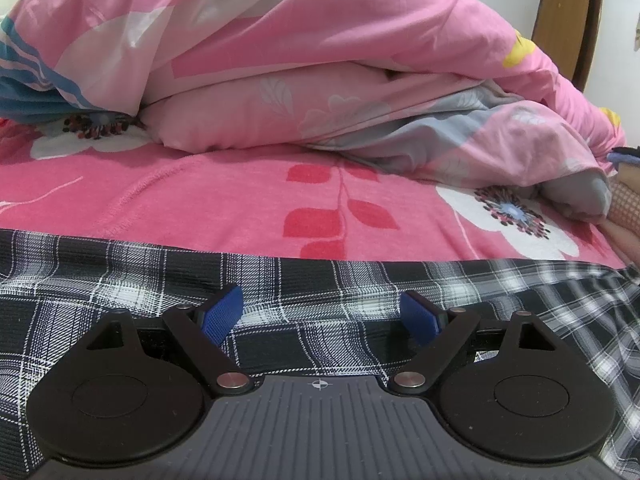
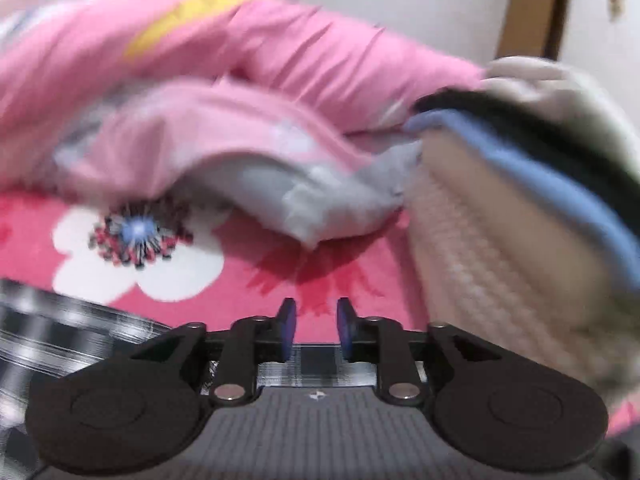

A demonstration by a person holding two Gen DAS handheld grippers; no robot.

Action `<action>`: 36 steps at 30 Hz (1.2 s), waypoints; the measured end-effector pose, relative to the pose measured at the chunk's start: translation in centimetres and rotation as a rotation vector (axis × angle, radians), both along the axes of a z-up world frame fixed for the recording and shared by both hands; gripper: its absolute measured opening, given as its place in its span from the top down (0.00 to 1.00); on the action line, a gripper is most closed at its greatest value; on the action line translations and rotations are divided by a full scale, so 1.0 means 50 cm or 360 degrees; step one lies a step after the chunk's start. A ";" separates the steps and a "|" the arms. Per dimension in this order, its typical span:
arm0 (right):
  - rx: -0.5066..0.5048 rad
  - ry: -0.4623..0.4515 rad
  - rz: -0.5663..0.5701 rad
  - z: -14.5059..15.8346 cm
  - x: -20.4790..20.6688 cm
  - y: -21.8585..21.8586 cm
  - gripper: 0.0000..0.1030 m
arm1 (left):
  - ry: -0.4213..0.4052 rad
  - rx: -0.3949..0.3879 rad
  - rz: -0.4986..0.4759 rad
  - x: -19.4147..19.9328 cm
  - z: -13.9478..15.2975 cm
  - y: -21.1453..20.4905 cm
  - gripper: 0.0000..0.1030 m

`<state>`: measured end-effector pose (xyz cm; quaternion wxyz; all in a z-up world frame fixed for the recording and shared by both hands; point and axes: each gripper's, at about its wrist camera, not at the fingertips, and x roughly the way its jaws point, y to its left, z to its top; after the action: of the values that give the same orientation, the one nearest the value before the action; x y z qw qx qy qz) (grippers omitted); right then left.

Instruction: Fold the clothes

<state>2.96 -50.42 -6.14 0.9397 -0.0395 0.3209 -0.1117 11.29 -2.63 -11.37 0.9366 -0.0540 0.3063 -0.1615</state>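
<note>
A black-and-white plaid garment lies flat on the bed in the left wrist view. My left gripper hovers over it with its blue pads wide apart and nothing between them. In the blurred right wrist view the same plaid garment shows at the lower left and under the fingers. My right gripper stands over its edge, jaws a narrow gap apart, with only the pink sheet seen through the gap.
A pink flowered bed sheet covers the bed. A bunched pink quilt fills the far side. A pile with a beige knit garment under blue and black pieces lies at the right. A brown door stands behind.
</note>
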 end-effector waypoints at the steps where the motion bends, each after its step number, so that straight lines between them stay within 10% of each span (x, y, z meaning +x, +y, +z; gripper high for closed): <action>1: 0.0027 0.0012 -0.0005 0.003 -0.014 -0.006 0.74 | 0.0000 0.0000 0.0000 0.000 0.000 0.000 0.16; 22: -0.0153 0.0334 0.0147 -0.108 -0.116 0.085 0.61 | -0.0003 -0.0003 0.0005 -0.001 -0.001 0.003 0.16; 24: -0.0112 0.0359 0.0142 -0.111 -0.108 0.079 0.67 | -0.0003 -0.0003 0.0005 -0.001 -0.001 0.003 0.16; 26: -0.0070 0.0378 0.0148 -0.114 -0.102 0.075 0.96 | -0.0003 -0.0005 0.0005 -0.002 0.000 0.003 0.16; 36: -0.0489 0.0210 0.0054 -0.065 -0.063 0.080 0.98 | -0.0002 -0.0006 0.0006 -0.001 0.000 0.002 0.16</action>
<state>-0.18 -46.41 -9.41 0.9012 -0.1954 0.3602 -0.1407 11.23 -2.51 -11.37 0.9369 -0.0563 0.3054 -0.1602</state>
